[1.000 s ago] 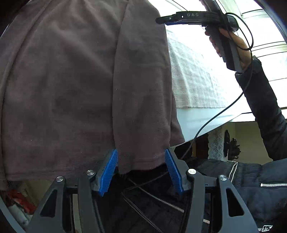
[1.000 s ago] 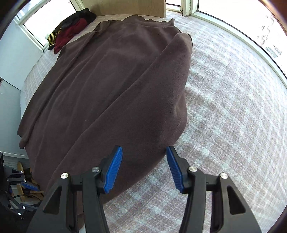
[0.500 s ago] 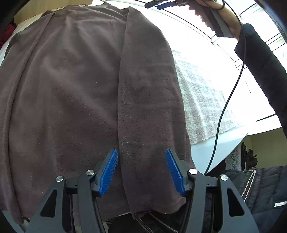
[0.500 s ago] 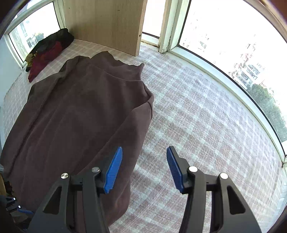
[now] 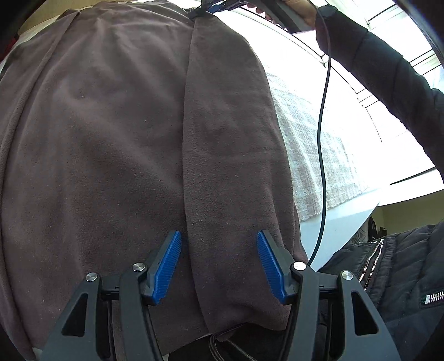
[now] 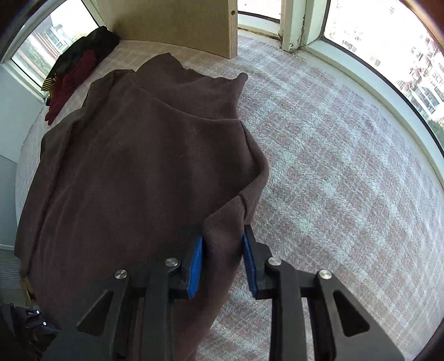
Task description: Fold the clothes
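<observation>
A brown fleece garment [image 5: 97, 138] lies spread flat on a plaid cover [image 6: 333, 166], with its right side folded inward as a long strip [image 5: 230, 138]. My left gripper [image 5: 219, 250] is open near the hem, its blue pads on either side of that strip. My right gripper [image 6: 222, 244] is shut on a bunched fold of the garment [image 6: 125, 166] at the strip's far end, beside the shoulder. That gripper [image 5: 211, 7] also shows at the top of the left wrist view, at the garment's far edge.
A pile of dark and red clothes [image 6: 75, 72] lies at the far left corner by a window. A wooden panel [image 6: 177, 25] stands behind the garment. The person's dark sleeve [image 5: 388, 55], a hanging cable [image 5: 322, 138] and a black jacket [image 5: 388, 277] are on the right.
My right gripper has come down onto the garment's far fold and closed on it. My left gripper has moved slightly further over the hem and stays open.
</observation>
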Demonstrator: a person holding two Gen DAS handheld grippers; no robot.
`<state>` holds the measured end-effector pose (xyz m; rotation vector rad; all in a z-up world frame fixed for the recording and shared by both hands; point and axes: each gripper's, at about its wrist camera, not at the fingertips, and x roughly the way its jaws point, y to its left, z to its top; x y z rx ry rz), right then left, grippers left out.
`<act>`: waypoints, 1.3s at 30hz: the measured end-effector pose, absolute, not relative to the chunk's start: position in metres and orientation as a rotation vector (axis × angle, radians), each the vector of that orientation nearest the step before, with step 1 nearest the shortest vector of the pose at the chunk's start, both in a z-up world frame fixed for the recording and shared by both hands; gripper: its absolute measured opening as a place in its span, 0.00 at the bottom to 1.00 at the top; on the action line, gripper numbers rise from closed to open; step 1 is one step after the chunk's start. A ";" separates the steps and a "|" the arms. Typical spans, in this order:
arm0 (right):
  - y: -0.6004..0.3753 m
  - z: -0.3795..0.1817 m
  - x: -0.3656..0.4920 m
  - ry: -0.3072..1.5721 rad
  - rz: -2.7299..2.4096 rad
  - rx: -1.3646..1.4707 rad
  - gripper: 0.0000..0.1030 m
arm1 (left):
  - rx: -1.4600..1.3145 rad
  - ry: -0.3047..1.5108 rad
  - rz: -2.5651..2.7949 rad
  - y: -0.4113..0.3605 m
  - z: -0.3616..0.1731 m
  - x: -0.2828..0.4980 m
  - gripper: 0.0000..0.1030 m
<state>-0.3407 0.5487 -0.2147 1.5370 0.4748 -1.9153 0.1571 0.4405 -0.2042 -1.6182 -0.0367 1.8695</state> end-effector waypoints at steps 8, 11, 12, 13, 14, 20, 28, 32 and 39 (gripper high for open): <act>0.553 -0.193 -0.350 0.582 -2.056 1.484 0.11 | -1.606 -0.082 1.862 0.454 -0.210 0.170 0.56; 0.558 -0.176 -0.336 0.583 -2.096 1.389 0.20 | -1.609 -0.078 1.865 0.462 -0.211 0.175 0.56; 0.562 -0.165 -0.330 0.575 -2.120 1.351 0.34 | -1.606 -0.069 1.864 0.465 -0.212 0.177 0.57; 0.567 -0.155 -0.323 0.559 -2.139 1.316 0.44 | -1.602 -0.061 1.863 0.468 -0.212 0.179 0.57; 0.573 -0.145 -0.316 0.524 -2.145 1.294 0.46 | -1.600 -0.056 1.862 0.471 -0.213 0.181 0.57; 0.590 -0.153 -0.251 0.388 -1.876 1.423 0.46 | -1.589 -0.063 1.864 0.483 -0.216 0.191 0.57; 0.557 -0.199 -0.171 0.614 -1.771 1.443 0.47 | -1.630 -0.148 1.920 0.438 -0.204 0.193 0.57; 0.562 -0.168 -0.126 0.522 -1.721 1.382 0.47 | -1.579 -0.195 1.889 0.433 -0.199 0.205 0.57; 0.540 -0.222 -0.021 0.756 -1.502 1.421 0.48 | -1.575 -0.060 1.843 0.429 -0.217 0.192 0.56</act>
